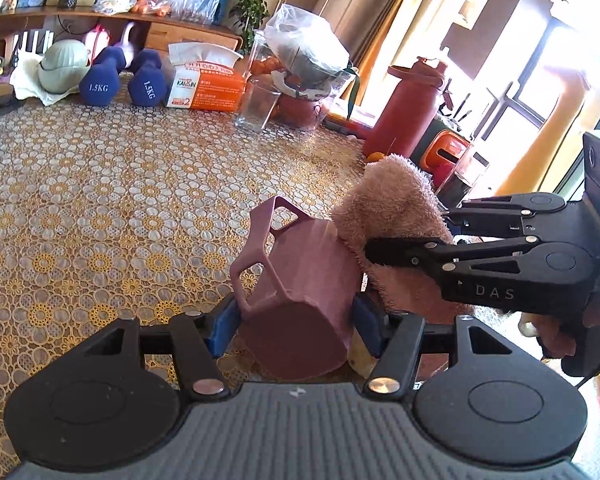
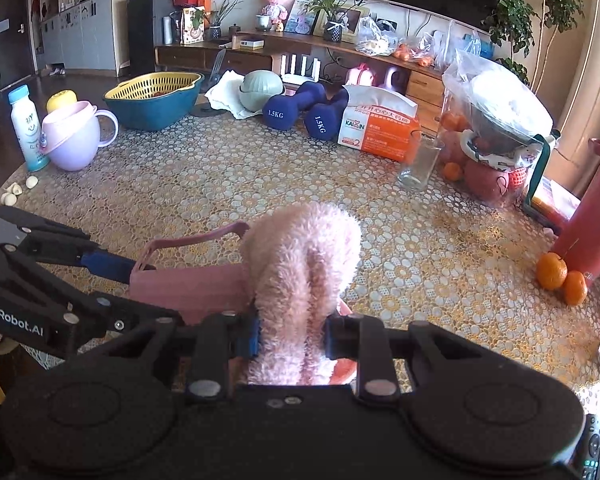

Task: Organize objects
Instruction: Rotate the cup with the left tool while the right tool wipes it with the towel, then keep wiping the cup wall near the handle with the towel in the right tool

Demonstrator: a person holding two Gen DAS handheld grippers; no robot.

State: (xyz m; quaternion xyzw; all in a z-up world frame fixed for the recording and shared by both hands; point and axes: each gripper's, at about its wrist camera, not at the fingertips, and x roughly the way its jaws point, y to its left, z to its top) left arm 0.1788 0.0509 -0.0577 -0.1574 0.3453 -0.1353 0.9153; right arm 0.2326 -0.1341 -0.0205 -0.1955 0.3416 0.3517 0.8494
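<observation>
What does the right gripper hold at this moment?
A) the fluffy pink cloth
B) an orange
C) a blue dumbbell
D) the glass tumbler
A: the right gripper is shut on the fluffy pink cloth, which presses against the mouth of the pink mug held in the left gripper.

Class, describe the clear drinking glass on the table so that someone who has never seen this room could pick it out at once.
Start at the orange and white tissue box at the far side of the lace-covered table. The empty glass stands upright just right of it, in front of the bagged fruit. It is the only see-through, colourless thing there.
</observation>
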